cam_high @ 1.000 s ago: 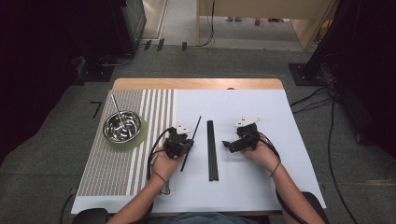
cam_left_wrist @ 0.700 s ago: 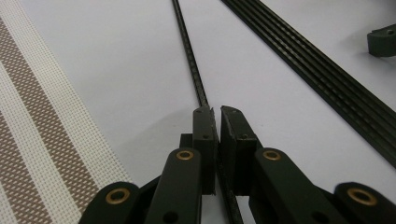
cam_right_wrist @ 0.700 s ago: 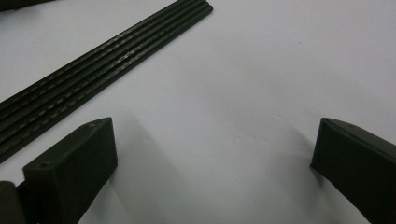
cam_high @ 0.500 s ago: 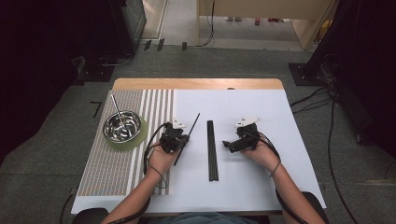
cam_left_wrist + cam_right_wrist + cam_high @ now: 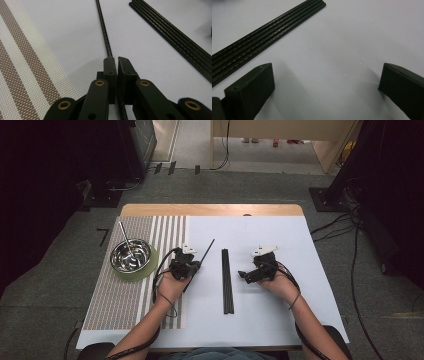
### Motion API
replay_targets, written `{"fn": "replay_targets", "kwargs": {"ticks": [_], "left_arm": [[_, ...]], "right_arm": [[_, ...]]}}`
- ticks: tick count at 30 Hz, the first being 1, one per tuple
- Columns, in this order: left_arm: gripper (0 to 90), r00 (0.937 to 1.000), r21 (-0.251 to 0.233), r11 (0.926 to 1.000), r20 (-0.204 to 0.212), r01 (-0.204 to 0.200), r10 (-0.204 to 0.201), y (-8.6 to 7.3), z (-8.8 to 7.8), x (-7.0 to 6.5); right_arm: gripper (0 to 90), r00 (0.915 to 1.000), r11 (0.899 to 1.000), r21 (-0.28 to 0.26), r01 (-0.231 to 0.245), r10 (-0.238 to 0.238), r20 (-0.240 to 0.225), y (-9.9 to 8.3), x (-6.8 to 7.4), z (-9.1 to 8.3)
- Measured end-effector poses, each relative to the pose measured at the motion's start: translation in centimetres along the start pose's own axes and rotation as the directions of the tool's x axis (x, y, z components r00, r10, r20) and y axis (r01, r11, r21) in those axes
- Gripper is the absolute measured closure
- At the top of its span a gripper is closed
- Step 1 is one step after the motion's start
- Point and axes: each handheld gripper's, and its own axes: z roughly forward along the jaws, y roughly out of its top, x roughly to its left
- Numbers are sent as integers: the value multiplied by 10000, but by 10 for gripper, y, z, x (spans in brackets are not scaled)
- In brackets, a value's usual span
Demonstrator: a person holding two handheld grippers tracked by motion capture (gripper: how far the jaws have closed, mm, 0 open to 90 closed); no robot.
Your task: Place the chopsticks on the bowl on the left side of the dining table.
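Left gripper (image 5: pixel 192 265) has slid toward 9 o'clock since a second ago, taking the single black rod (image 5: pixel 205 254) with it; the rod now lies closer to the striped mat. Right gripper (image 5: pixel 248 275) unchanged.

Left jaws nearly closed, pinching the rod partway along its length. In the left gripper view the rod (image 5: pixel 103 30) runs out from between the jaws toward 12 o'clock, tilted slightly toward 11. In the high view it angles from 7 to 1 o'clock over the white sheet (image 5: pixel 300 250).

Right jaws spread wide, holding nothing, low over the sheet.

Rod is thin, straight, matte black, with a fine line of small marks along its length. Bundle of similar rods (image 5: pixel 227 280) lies flat between the two grippers, running 12 to 6 o'clock, sides touching. The right gripper view has the bundle (image 5: pixel 267 32) at 10 o'clock of the jaws, apart from them.

Striped mat (image 5: pixel 125 295) is woven mesh, brown and white stripes. On it at 9 o'clock from the left gripper: shiny steel bowl (image 5: pixel 130 255) on a round green coaster (image 5: pixel 150 267), with a metal stick (image 5: pixel 124 235) leaning in the bowl.
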Motion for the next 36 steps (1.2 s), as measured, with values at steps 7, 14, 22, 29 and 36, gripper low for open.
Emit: {"fn": "replay_targets", "kwargs": {"ticks": [7,14,22,29,36], "left_arm": [[819,10000,-72,10000,49,48,-47,0,-1,-2],[794,9999,-149,9999,-150,14,-16,-5,-16,-9],[796,9983,14,9998,-544,-204,204,-17,-22,-19],[819,9977,35,10000,-678,23,-21,-22,-17,-14],[849,9959,-187,9995,-865,-267,250,-23,-13,-16]], "right_arm": [[0,10000,10000,-2,-6,6,-5,0,0,0],[0,10000,10000,-6,-1,1,-3,0,0,0],[0,10000,10000,0,4,-4,-2,0,0,0],[0,10000,10000,3,-16,16,-13,0,0,0],[0,10000,10000,3,-13,13,-10,0,0,0]]}}
